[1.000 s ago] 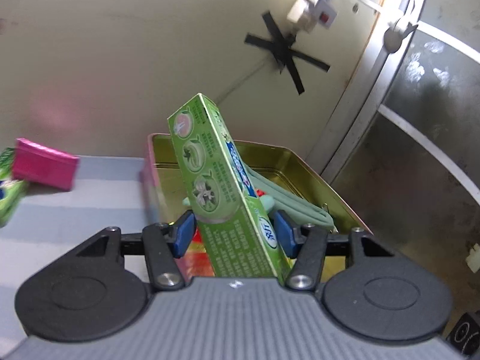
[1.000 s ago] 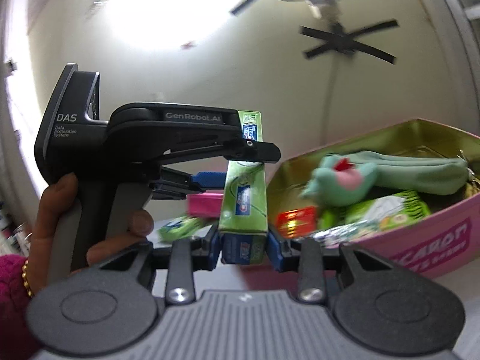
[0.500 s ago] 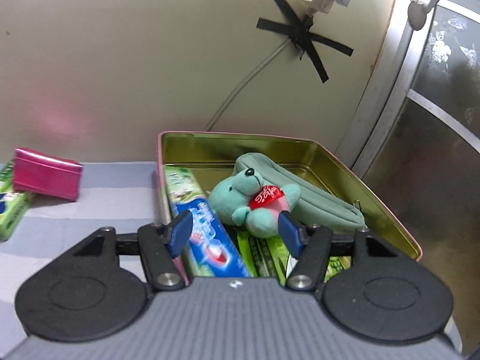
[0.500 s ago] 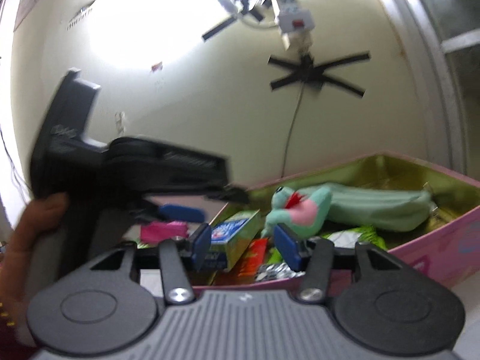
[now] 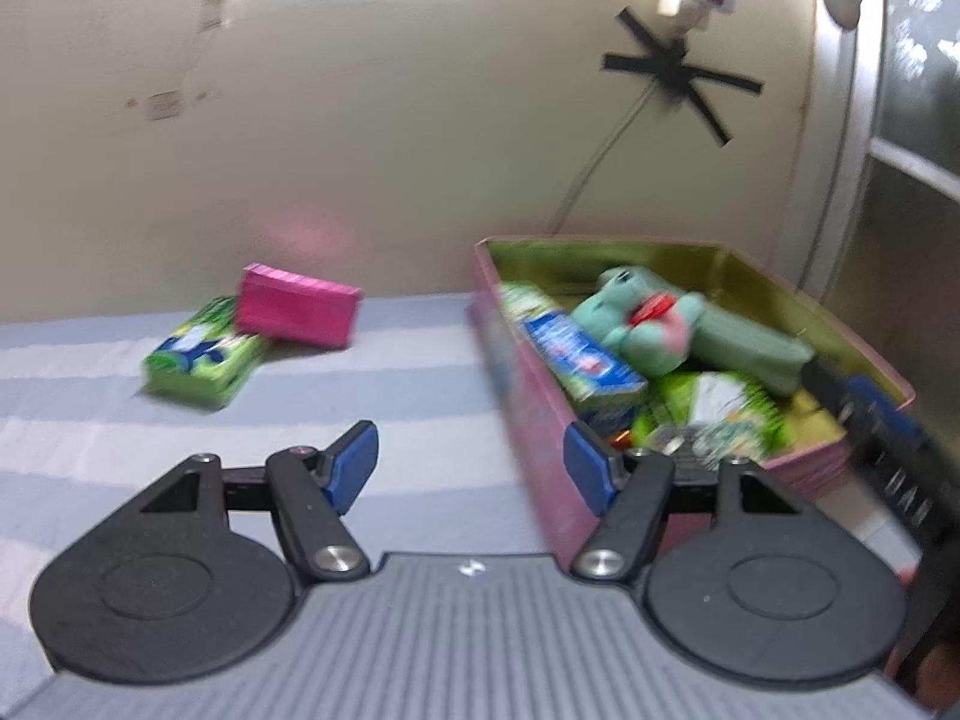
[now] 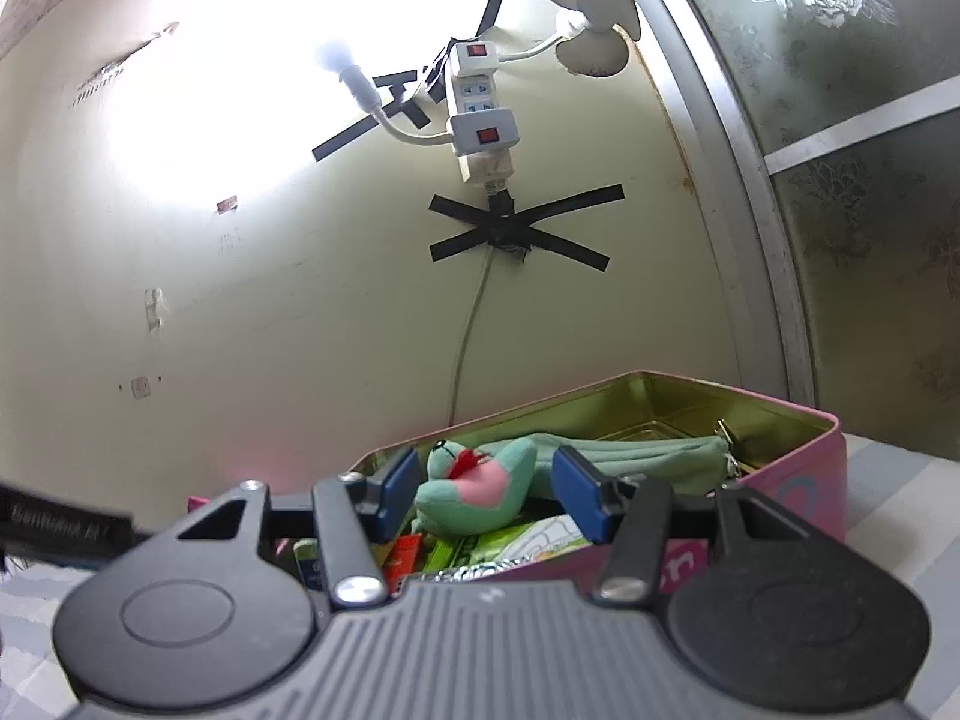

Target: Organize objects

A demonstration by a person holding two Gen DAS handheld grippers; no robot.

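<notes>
since a second ago my left gripper [image 5: 471,467] has let go of the toothpaste box [image 5: 576,357], which now lies flat inside the pink tin [image 5: 522,396], at about 1 o'clock from the left tongs. both tongs are wide and hold nothing. beside the box lie a teal plush [image 5: 642,324] and a green pouch [image 5: 750,348]. my right gripper [image 6: 486,495] hovers at the tin's near edge. at 10 o'clock on the striped cloth [image 5: 372,396], a pink packet [image 5: 297,315] leans on a green box [image 5: 204,360].
</notes>
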